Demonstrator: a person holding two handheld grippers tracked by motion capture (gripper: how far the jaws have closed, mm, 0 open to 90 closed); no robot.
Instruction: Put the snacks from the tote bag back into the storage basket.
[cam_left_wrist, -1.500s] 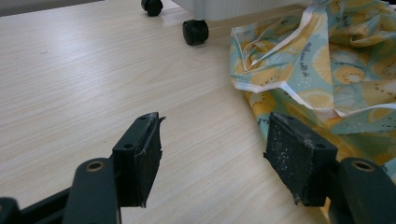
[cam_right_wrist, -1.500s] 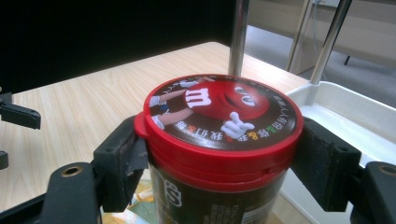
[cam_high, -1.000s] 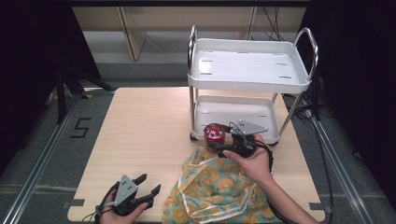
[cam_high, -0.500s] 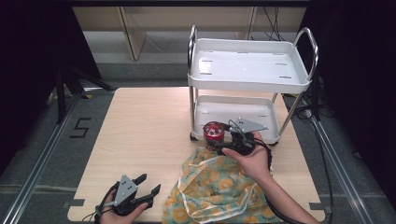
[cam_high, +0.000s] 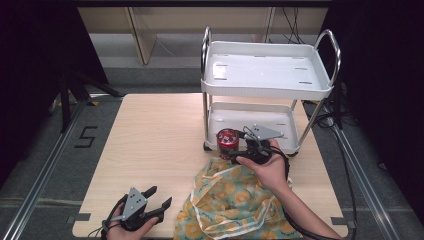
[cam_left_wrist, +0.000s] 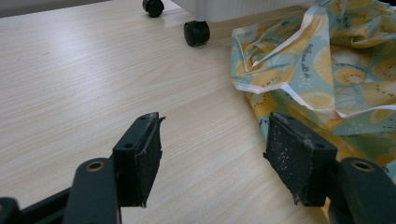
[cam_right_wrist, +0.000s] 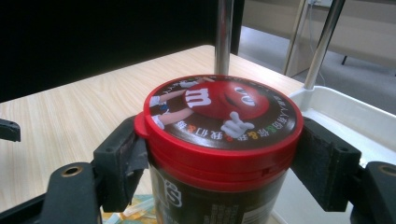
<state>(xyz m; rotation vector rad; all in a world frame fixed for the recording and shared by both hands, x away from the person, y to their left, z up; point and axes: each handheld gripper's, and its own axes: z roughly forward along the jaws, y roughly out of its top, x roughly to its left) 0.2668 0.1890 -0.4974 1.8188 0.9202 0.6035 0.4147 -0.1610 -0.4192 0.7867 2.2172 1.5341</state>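
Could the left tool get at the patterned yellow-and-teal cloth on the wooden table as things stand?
Probably yes. The left tool is open, its jaws pointing across bare table with the patterned yellow-and-teal cloth just beside them and nothing between.

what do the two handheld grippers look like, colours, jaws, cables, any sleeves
Both the left gripper and the right gripper are black, each topped by a grey three-cornered plate and trailing a black cable. Their two jaws end in flat, rectangular black pads with scuffed, frayed edges and light specks. The forearms are bare, no sleeves visible.
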